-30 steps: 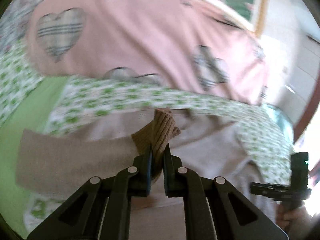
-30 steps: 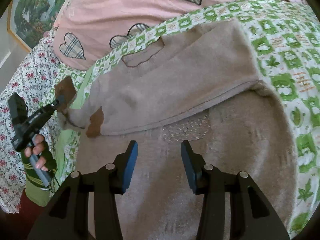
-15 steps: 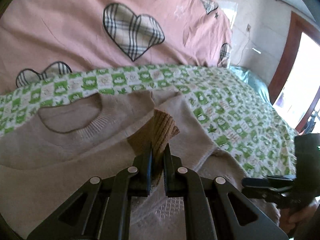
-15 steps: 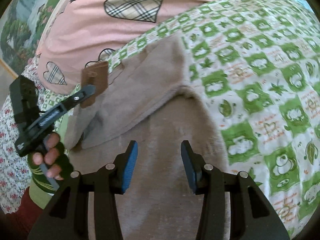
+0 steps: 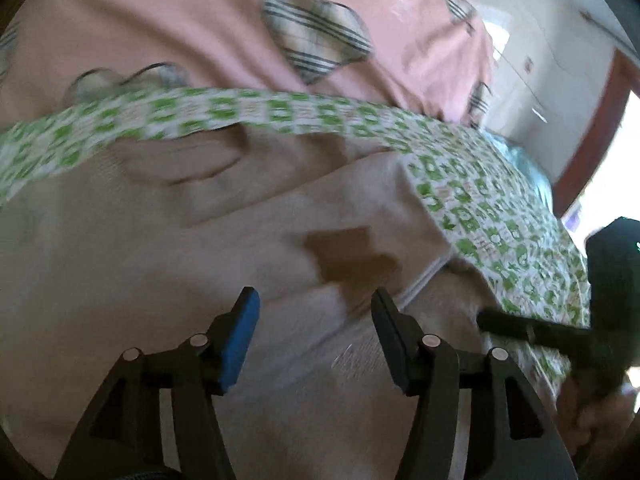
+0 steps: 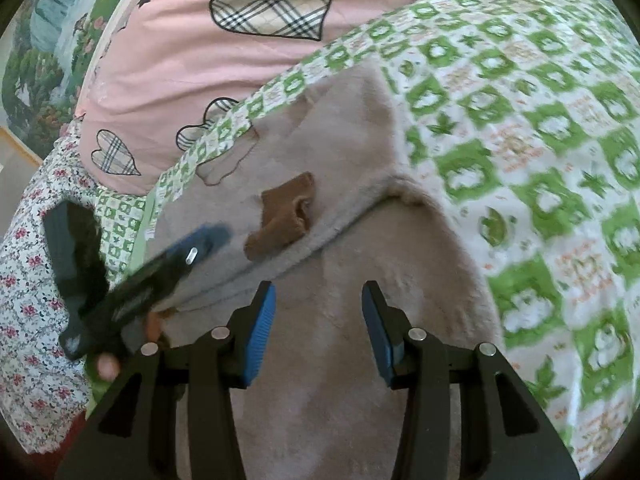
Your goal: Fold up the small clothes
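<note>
A beige sweater [image 5: 160, 248] lies on the green-checked bedspread [image 5: 500, 216], part of it folded over. Its brown ribbed cuff [image 5: 352, 260] rests on top of the folded body, and shows in the right wrist view [image 6: 286, 216] too. My left gripper [image 5: 314, 340] is open and empty just short of the cuff; it appears blurred at the left of the right wrist view [image 6: 172, 264]. My right gripper [image 6: 318, 320] is open and empty above the sweater's lower part [image 6: 360, 360]; it shows at the right edge of the left wrist view [image 5: 560, 332].
A pink duvet with plaid hearts [image 6: 224, 36] lies piled behind the sweater. A floral sheet [image 6: 24, 280] hangs at the bed's left side. A wall and red door frame [image 5: 592, 120] stand to the right.
My left gripper has opened and let go of the brown cuff, which now lies on the folded sweater. The left gripper has pulled back slightly. The right gripper stays open.
</note>
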Demonstrator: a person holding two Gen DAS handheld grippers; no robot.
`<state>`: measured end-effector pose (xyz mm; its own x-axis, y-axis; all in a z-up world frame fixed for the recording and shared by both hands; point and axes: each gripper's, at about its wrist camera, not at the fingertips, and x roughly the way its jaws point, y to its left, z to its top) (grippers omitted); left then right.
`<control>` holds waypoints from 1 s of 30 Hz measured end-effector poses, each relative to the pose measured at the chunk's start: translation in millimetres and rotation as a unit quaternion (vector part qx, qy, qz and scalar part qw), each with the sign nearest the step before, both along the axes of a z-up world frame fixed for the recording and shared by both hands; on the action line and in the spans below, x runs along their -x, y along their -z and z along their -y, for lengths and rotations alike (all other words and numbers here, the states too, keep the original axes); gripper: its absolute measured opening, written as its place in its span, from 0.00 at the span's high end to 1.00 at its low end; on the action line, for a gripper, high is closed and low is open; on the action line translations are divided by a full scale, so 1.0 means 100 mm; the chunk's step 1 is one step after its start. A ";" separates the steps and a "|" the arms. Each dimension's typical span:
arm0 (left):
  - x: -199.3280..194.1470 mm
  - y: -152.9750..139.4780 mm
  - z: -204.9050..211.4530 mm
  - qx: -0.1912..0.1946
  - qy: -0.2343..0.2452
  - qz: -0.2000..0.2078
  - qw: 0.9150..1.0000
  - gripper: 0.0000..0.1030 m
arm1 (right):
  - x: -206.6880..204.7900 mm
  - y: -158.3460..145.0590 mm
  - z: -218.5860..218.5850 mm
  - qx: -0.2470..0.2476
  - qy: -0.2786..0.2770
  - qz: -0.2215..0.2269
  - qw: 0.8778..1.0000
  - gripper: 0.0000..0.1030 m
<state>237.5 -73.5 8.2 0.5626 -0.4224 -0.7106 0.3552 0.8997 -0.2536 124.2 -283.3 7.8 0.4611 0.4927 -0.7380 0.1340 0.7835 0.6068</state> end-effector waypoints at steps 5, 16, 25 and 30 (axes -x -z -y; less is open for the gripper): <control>0.45 0.01 -0.95 0.000 -0.127 -0.003 0.992 0.38 | -0.32 0.00 -0.16 0.004 -0.018 0.014 1.000 0.46; 0.47 0.40 -2.45 0.023 -0.306 -0.070 0.949 0.38 | -0.94 0.36 -0.44 0.028 -0.045 -0.014 0.999 0.49; 0.04 0.36 -2.21 -0.033 -0.277 -0.056 0.959 0.55 | -0.93 -0.40 -0.28 0.001 -0.032 0.111 0.993 0.93; 0.10 0.33 -2.05 -0.057 -0.271 -0.033 0.960 0.83 | -0.86 -0.44 0.05 0.033 -0.003 0.113 0.993 0.93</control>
<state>227.1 131.6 -25.3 0.6305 0.0039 -0.7762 -0.1874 0.9712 -0.1474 210.4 -288.3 51.8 0.6165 0.4498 -0.6462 -0.0042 0.8226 0.5686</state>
